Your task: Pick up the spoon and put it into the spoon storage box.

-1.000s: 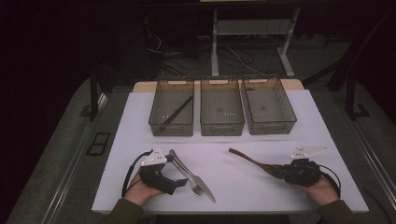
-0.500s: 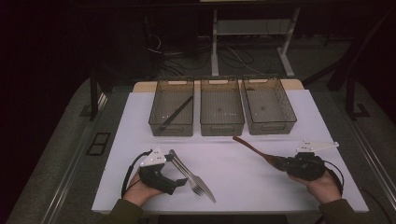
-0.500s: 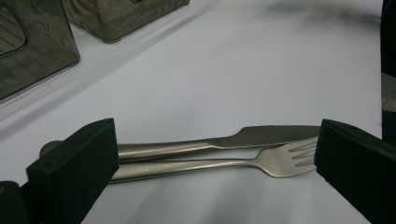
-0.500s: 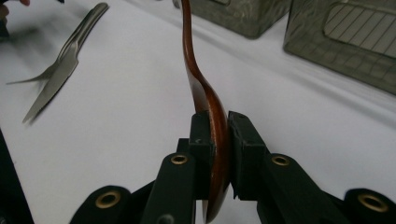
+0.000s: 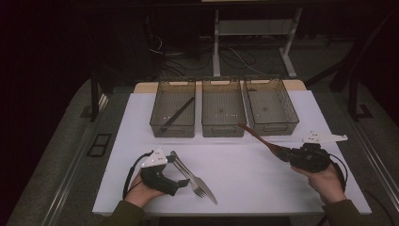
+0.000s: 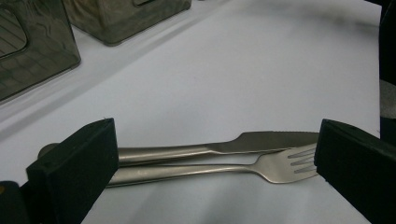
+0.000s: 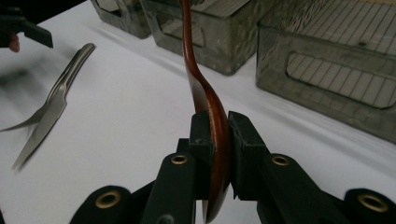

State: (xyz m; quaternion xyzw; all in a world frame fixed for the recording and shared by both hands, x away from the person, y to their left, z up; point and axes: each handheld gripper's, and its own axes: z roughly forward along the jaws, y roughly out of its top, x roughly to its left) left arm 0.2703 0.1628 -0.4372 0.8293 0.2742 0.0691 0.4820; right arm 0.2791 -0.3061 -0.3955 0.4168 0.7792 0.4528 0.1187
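the right gripper, at the lower right of the high view, is clamped on a brown wooden spoon. in the right gripper view the two black jaws press on the spoon's bowl from both sides at the bottom centre of the frame, and the handle runs up and out through the top edge. in the high view the spoon's handle slants up and to the left, its tip ending just in front of the gap between the middle tray and the right tray, above the white table.

the left gripper, at the lower left of the high view, rests on the table with its jaws spread wide. in the left gripper view a knife and a fork lie side by side on the table between the jaws, touching neither pad as far as can be seen.

three clear trays stand in a row at the upper middle of the high view; the left tray holds a dark stick lying on a slant.
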